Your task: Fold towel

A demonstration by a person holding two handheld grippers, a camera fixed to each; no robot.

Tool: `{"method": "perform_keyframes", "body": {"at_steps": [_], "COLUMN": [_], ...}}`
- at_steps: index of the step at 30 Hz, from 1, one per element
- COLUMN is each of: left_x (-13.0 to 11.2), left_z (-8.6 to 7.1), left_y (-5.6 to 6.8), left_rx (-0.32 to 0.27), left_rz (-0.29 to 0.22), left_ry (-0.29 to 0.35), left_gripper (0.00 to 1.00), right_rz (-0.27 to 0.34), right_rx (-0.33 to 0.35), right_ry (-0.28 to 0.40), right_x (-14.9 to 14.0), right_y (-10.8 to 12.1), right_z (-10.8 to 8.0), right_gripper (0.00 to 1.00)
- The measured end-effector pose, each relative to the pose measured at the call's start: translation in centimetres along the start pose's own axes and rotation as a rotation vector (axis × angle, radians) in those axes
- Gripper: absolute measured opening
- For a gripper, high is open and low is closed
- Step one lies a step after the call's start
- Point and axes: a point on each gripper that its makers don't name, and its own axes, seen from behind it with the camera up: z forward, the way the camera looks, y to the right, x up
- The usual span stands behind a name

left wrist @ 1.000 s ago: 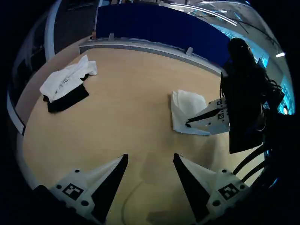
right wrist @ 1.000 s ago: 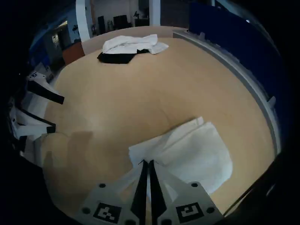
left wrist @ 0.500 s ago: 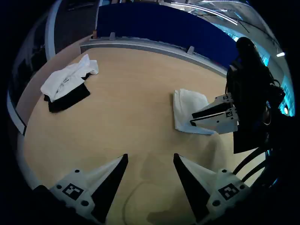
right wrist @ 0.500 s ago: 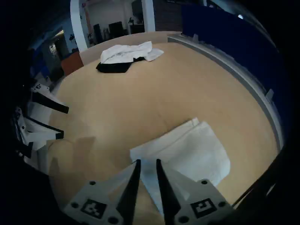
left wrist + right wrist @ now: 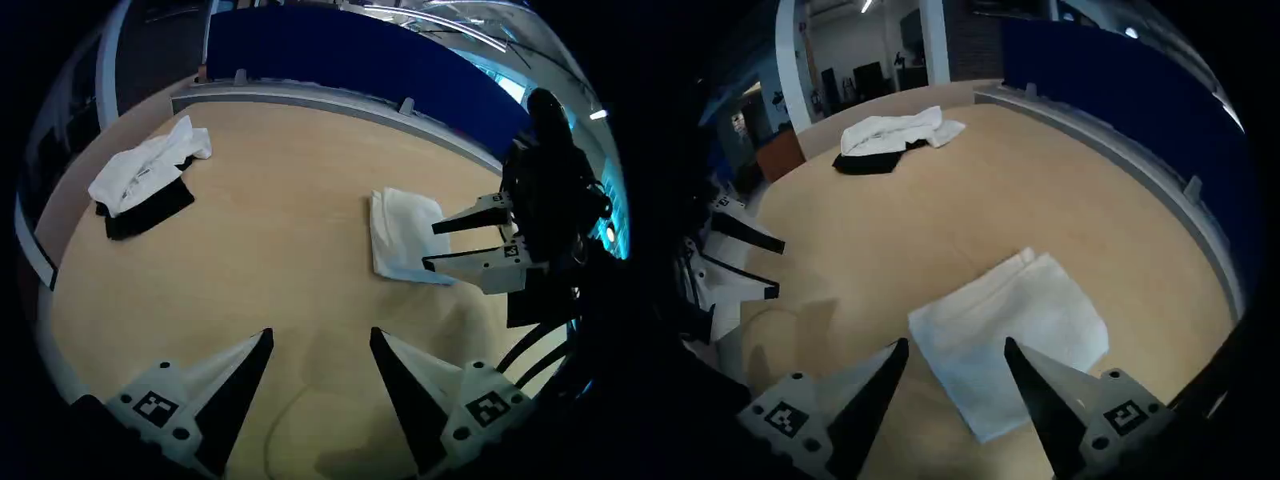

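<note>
Heap of white and black cloths (image 5: 140,180) far left on tan table (image 5: 272,240); left gripper (image 5: 320,332) fingers spread, empty; folded white towel (image 5: 400,236) flat, mid-right; right gripper (image 5: 956,342) fingers spread, empty, at its near edge.

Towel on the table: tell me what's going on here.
A person is working with a two-finger tool in each hand. The white towel lies folded flat on the wooden table. The right tool hangs open at the towel's near edge, gripping nothing. The left tool is open too, over bare table off to the side. A pile of white and black cloths sits at the far end.
</note>
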Motion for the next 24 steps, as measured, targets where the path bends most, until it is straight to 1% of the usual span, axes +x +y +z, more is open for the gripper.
{"method": "perform_keyframes", "body": {"at_steps": [2, 9, 12, 18, 20, 22, 24], "left_x": [0.1, 0.3, 0.3, 0.2, 0.2, 0.2, 0.2], "left_z": [-0.2, -0.7, -0.7, -0.5, -0.5, -0.5, -0.5], "left_y": [0.0, 0.1, 0.3, 0.5, 0.6, 0.5, 0.5], "left_rx": [-0.001, -0.004, -0.009, -0.014, -0.015, -0.014, -0.014], "left_rz": [0.001, 0.000, -0.001, 0.007, 0.010, 0.009, 0.007], "left_ry": [0.000, 0.002, 0.003, 0.001, 0.001, 0.001, 0.001], "left_gripper": [0.89, 0.89, 0.89, 0.89, 0.90, 0.89, 0.90], "right_rz": [0.012, 0.065, 0.090, 0.130, 0.138, 0.146, 0.153], "right_rx": [-0.017, -0.095, -0.108, -0.116, -0.114, -0.110, -0.108], "right_ry": [-0.003, -0.035, -0.051, -0.068, -0.076, -0.089, -0.102], "right_x": [-0.6, -4.2, -5.6, -6.9, -7.3, -7.8, -8.3], "right_y": [0.4, 2.4, 2.9, 3.0, 2.9, 2.7, 2.6], "right_z": [-0.6, -2.8, -3.1, -2.7, -2.6, -2.4, -2.2], "right_gripper": [1.00, 1.00, 1.00, 0.99, 0.91, 0.80, 0.73]}}
